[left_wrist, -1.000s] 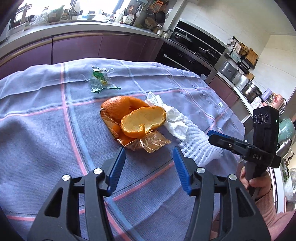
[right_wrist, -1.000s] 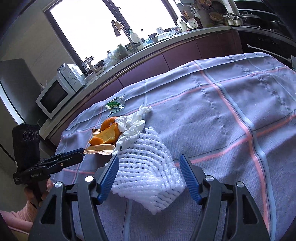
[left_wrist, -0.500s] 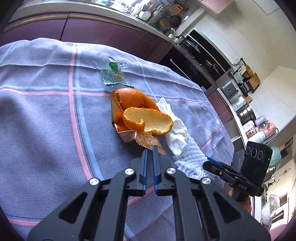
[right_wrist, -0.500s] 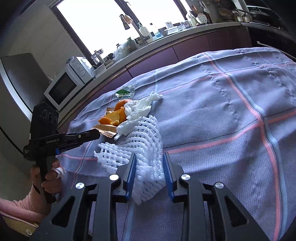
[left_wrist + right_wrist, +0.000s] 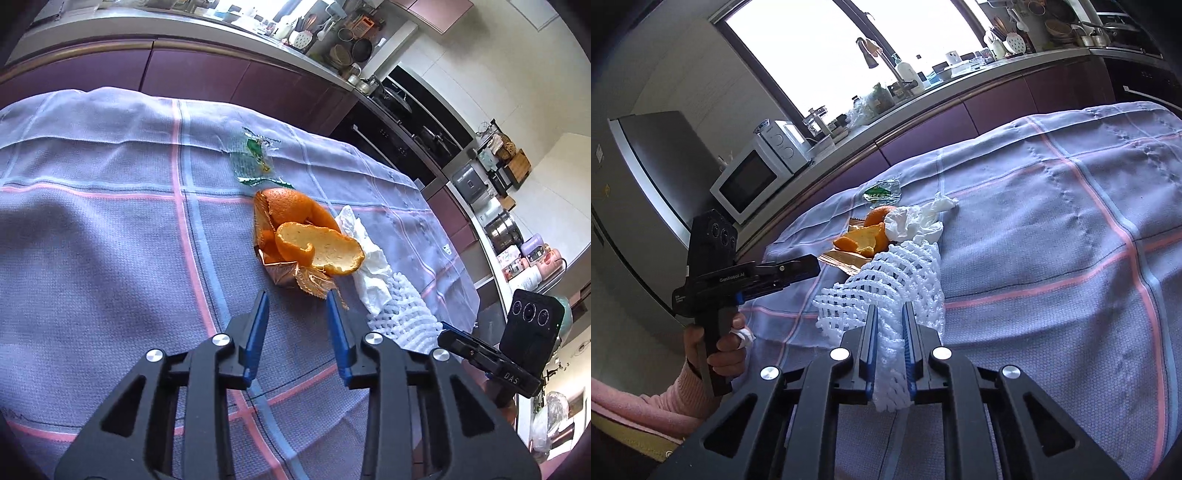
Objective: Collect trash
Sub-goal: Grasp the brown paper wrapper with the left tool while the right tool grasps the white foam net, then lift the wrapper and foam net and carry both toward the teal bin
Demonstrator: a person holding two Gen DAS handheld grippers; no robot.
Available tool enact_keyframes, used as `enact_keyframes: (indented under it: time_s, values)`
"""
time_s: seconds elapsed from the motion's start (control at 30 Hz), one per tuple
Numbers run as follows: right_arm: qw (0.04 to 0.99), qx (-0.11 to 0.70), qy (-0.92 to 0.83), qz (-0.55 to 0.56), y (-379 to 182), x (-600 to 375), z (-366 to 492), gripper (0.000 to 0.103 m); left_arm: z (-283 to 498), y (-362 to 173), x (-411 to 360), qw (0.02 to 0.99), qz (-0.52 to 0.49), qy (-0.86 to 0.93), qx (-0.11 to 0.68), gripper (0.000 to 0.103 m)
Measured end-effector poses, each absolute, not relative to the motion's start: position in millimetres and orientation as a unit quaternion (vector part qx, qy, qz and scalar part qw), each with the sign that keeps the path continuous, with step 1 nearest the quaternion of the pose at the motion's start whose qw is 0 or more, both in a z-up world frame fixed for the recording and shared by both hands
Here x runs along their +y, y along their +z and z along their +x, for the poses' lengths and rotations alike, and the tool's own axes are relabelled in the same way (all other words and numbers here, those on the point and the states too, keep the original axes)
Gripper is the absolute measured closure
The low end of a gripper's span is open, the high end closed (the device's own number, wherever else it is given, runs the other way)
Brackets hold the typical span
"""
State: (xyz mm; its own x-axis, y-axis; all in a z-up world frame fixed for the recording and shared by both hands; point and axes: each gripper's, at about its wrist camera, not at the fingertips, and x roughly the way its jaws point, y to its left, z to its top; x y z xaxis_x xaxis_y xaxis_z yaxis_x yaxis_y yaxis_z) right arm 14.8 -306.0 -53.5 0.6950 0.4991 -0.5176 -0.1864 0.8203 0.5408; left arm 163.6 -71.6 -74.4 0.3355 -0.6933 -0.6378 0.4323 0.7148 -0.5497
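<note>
Setting: a table draped in a lilac checked tablecloth (image 5: 110,229) with pink and pale blue lines, inside a kitchen with purple cabinet fronts
Trash pile: sits near the middle of the cloth, the pieces touching or overlapping one another
Orange peel (image 5: 306,236): two curled pieces, one showing its pale inside, resting on a crumpled brown foil wrapper (image 5: 306,278)
Tissue (image 5: 365,254): crumpled white paper lying against the peel on its right in the left wrist view
Foam fruit net (image 5: 897,280): white mesh sleeve, spread out from the tissue toward the table edge nearest the person, one end gathered and raised off the cloth
Green wrapper (image 5: 255,158): clear plastic with green print, flat on the cloth beyond the peel, a little apart from the pile
Left gripper (image 5: 297,301): jaws have just been opening and now stand partly apart, with nothing between the blue pads; the tips hover just short of the brown foil wrapper, the right tip beside its frayed edge
Right gripper (image 5: 890,314): jaws have just been closing and now pinch the bunched end of the foam fruit net between the blue pads, mesh bulging out in front and behind
Person: a hand (image 5: 718,347) in a pink sleeve grips the left gripper's handle, with a white wrap on one finger
Counter: a white microwave (image 5: 753,177) beside a tall steel fridge, a tap and bottles under the window
</note>
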Motion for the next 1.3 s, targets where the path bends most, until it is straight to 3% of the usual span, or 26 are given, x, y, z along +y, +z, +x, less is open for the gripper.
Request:
enact_keyframes:
  time_s: [0.17,0.3,0.43,0.8,1.3]
  values:
    - [0.892,0.338,0.199,0.226,-52,-302,15,0.091,177,-85,-86,0.788,-0.156,-0.352,0.481,0.068]
    - [0.891,0.34,0.197,0.226,-53,-302,15,0.091,185,-93,-90,0.775,-0.183,-0.352,0.491,0.096]
    - [0.89,0.339,0.2,0.228,-54,-302,16,0.091,180,-86,-88,0.799,-0.169,-0.338,0.469,0.101]
    - [0.895,0.318,0.226,0.216,-40,-288,14,0.091,130,-25,-56,0.869,-0.07,-0.322,0.368,0.102]
    - [0.893,0.304,0.27,0.191,-19,-248,25,0.091,86,-5,21,0.885,-0.083,-0.31,0.337,0.102]
